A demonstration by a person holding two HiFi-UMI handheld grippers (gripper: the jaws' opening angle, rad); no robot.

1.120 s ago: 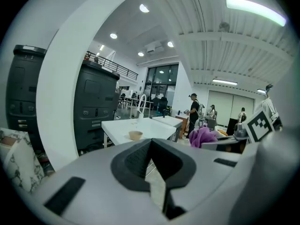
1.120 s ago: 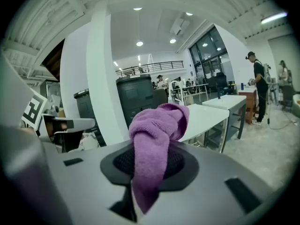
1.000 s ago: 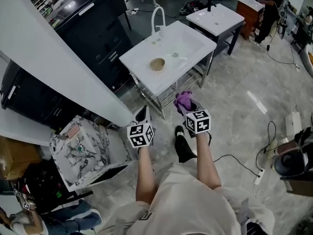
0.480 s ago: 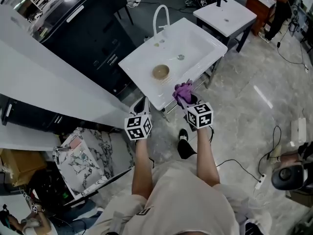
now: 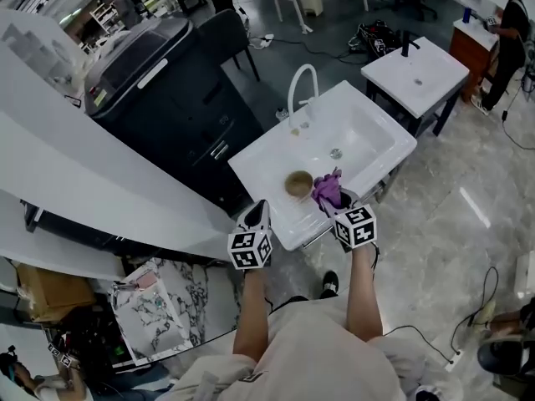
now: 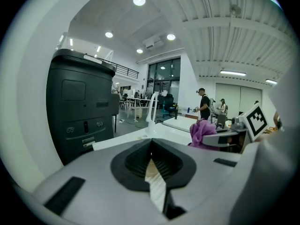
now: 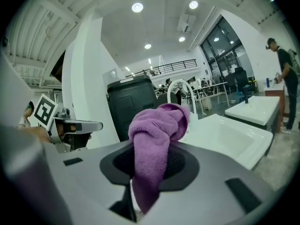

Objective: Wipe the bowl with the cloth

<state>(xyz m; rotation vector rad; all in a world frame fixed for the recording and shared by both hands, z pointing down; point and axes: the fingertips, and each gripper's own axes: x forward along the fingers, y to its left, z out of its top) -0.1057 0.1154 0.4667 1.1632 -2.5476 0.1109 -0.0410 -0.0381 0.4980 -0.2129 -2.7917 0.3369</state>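
A small brown bowl [image 5: 298, 184] sits in the near left part of the white sink [image 5: 255, 164]. My right gripper [image 5: 336, 202] is shut on a purple cloth [image 5: 327, 190], which hangs bunched just right of the bowl. In the right gripper view the cloth [image 7: 157, 136] droops over the jaws and hides the bowl. My left gripper [image 5: 261, 209] hovers at the sink's near edge, left of the bowl, its jaws together and empty [image 6: 151, 145]. From the left gripper view the cloth [image 6: 202, 131] shows at the right.
A curved white faucet [image 5: 303, 83] rises at the sink's far side. A tall black machine [image 5: 171, 90] stands to the left, with a white counter [image 5: 84, 199] in front of it. A second sink [image 5: 415, 75] and a person [image 5: 510, 15] are at the far right.
The sink has come much closer. Both grippers moved forward from over the floor to the sink's near edge, and the cloth now hangs beside the bowl.
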